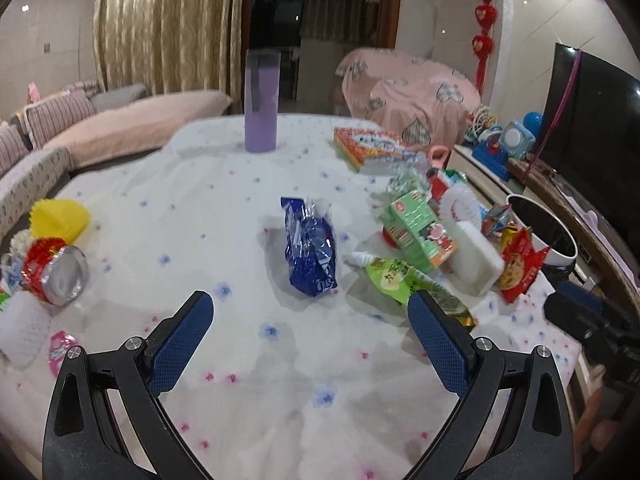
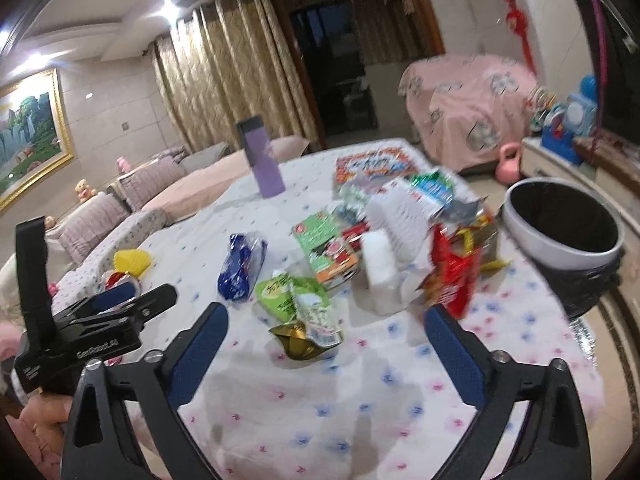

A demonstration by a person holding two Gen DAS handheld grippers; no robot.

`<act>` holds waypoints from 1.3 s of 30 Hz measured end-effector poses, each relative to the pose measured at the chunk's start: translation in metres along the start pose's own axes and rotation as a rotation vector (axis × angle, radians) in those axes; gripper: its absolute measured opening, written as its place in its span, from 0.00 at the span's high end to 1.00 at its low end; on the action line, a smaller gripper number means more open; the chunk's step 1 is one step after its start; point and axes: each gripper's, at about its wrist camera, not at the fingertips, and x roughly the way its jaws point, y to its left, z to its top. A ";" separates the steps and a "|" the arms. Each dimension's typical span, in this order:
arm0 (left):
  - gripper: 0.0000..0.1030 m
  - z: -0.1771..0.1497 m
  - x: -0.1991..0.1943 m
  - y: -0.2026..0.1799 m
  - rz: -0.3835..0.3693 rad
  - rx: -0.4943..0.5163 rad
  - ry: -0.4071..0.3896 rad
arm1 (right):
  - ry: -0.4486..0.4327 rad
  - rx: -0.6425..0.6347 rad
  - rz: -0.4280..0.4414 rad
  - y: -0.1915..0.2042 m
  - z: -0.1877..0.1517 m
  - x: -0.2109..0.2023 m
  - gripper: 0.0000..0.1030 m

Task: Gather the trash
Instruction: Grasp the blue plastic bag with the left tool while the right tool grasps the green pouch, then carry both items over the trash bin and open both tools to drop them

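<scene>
A blue snack bag (image 1: 310, 250) lies mid-table, just ahead of my open, empty left gripper (image 1: 310, 312); it also shows in the right wrist view (image 2: 240, 268). A green wrapper (image 2: 300, 308) lies just ahead of my open, empty right gripper (image 2: 326, 320); it also shows in the left wrist view (image 1: 396, 278). Beyond it are a green carton (image 2: 326, 250), a white foam block (image 2: 378, 268) and a red snack bag (image 2: 454, 276). A white bin with a black liner (image 2: 560, 232) stands past the table's right edge.
A purple bottle (image 1: 260, 102) and a colourful box (image 1: 370, 146) stand at the far side of the white floral tablecloth (image 1: 280, 360). A red tin (image 1: 56, 272) and a yellow brush (image 1: 60, 220) lie at the left. My left gripper (image 2: 100, 320) shows at the left in the right wrist view.
</scene>
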 end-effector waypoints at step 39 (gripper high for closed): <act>0.75 0.035 0.063 -0.014 -0.163 -0.024 0.162 | 0.243 -0.027 0.172 0.003 0.009 0.067 0.97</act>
